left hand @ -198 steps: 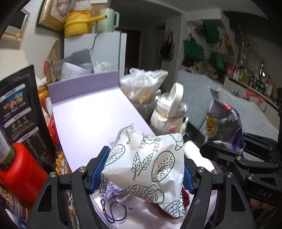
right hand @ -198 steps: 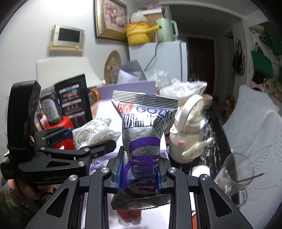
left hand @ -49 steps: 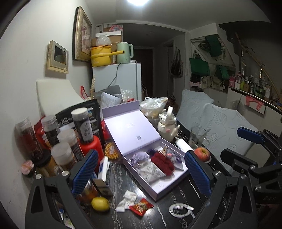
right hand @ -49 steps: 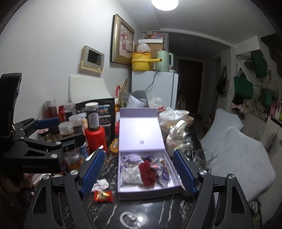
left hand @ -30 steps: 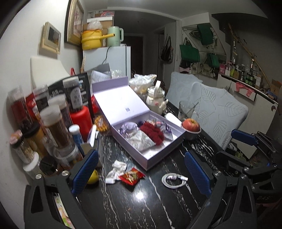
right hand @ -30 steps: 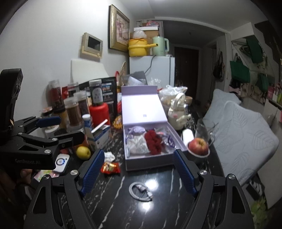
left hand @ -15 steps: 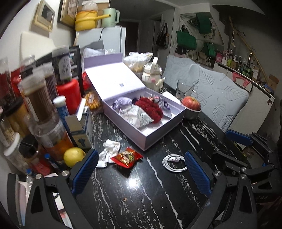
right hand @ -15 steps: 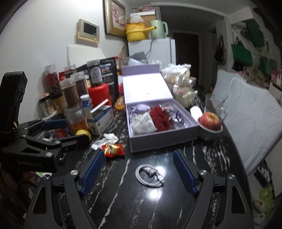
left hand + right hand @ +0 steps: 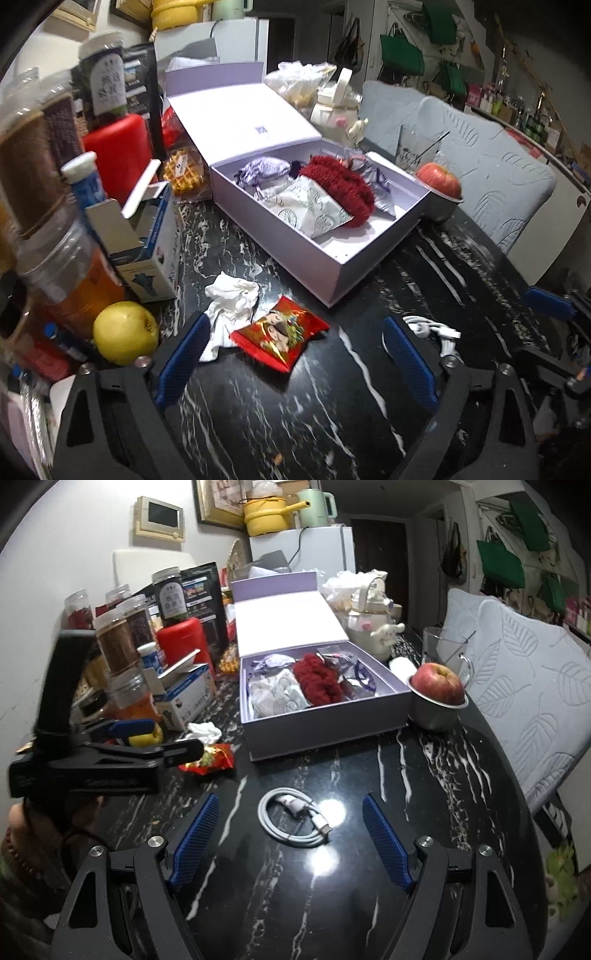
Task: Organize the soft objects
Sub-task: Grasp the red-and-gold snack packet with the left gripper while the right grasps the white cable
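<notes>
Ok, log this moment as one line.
left claw: open, over red snack packet | right claw: open, over white coiled cable | lavender box: open

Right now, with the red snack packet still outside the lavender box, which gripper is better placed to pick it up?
Left. The left gripper is open with the red snack packet lying between its fingers. The right gripper, also open, frames the white cable instead.

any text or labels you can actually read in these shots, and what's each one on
None can be read with confidence.
Dark jar: white label with characters, too blurred.
Black pouch: printed panels, too small.
Red snack packet: cartoon artwork only, no legible words.
Blue and white carton: small print, illegible.
Lavender box: tiny mark on its lid, unreadable.
</notes>
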A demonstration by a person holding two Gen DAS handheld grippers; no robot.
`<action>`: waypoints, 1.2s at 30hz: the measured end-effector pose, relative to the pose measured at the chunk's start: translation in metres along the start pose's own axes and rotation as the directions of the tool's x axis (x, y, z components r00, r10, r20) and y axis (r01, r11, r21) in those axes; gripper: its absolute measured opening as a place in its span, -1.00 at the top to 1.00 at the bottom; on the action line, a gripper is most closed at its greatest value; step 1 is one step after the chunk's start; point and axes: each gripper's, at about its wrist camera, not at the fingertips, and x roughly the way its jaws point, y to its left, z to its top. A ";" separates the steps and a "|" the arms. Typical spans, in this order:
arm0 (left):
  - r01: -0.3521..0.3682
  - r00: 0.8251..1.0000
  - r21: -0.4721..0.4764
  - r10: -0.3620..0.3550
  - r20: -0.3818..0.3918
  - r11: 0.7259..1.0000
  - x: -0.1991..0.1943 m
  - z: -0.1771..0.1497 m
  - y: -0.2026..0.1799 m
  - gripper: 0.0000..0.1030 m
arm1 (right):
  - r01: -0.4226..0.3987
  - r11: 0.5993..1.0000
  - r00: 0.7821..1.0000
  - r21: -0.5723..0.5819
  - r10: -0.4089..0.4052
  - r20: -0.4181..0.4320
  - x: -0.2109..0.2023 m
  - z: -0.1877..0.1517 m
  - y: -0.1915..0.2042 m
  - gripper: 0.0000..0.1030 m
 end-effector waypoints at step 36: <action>0.150 0.966 0.044 -0.137 -0.221 0.988 0.021 -0.052 -0.031 0.30 | -0.008 0.998 0.990 0.057 0.016 -0.141 0.054 -0.019 -0.027 -0.61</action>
